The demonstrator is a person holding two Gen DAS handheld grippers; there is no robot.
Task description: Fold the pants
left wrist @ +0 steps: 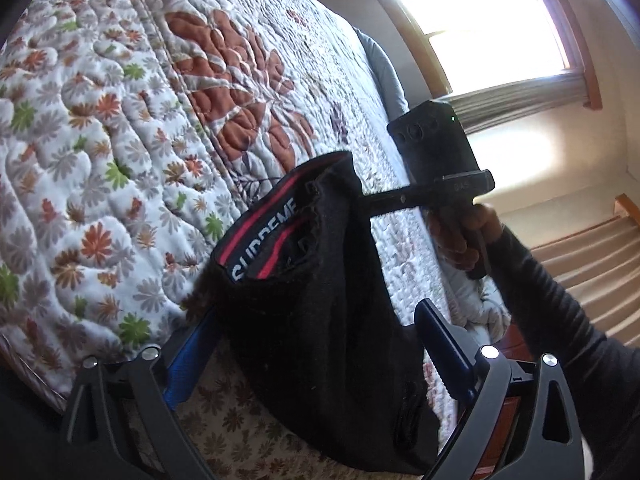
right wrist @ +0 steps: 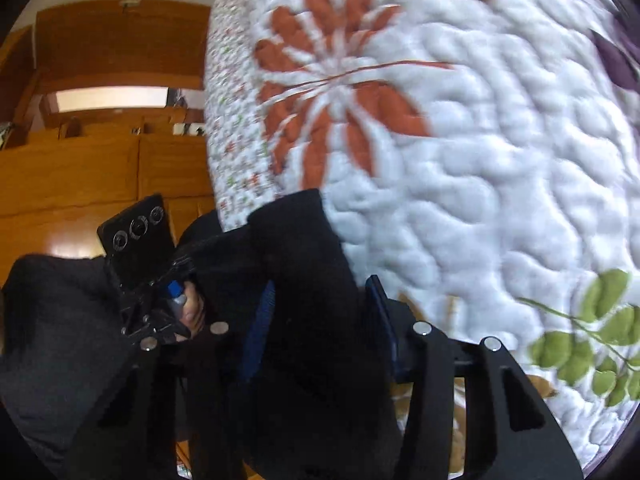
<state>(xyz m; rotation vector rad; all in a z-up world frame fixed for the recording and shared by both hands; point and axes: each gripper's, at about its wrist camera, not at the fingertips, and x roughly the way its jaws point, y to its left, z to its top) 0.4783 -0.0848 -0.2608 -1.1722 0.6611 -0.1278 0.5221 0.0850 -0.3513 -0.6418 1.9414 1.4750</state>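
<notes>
Black fabric of the pants (left wrist: pixel 320 300) fills the space right in front of the left lens, hanging in the air over the edge of the bed (left wrist: pixel 120 140), whose floral quilt spreads wide behind it. Both views show the garment lifted clear of the quilt, not laid on it. Its waistband (left wrist: pixel 260 236), with red stripes and white lettering, sags open near the top of the bundle. Cloth lies between the blue pads of the left tool (left wrist: pixel 320 328), yet they stand fairly wide apart, so I cannot tell whether they truly pinch the cloth or whether it only drapes across them. In the right view the right tool (right wrist: pixel 320 320) looks much the same: dark cloth bulks between its fingers, and how firmly it is held is not clear; from the left view its tip appears to enter the fabric by the waistband. The main risk, as I judge it, is a slip: if either hold is only a drape, the heavy bunched fabric could slide out as it is swung over the bed, landing crumpled. Uneven grips could also twist the legs and spoil the first crease.
</notes>
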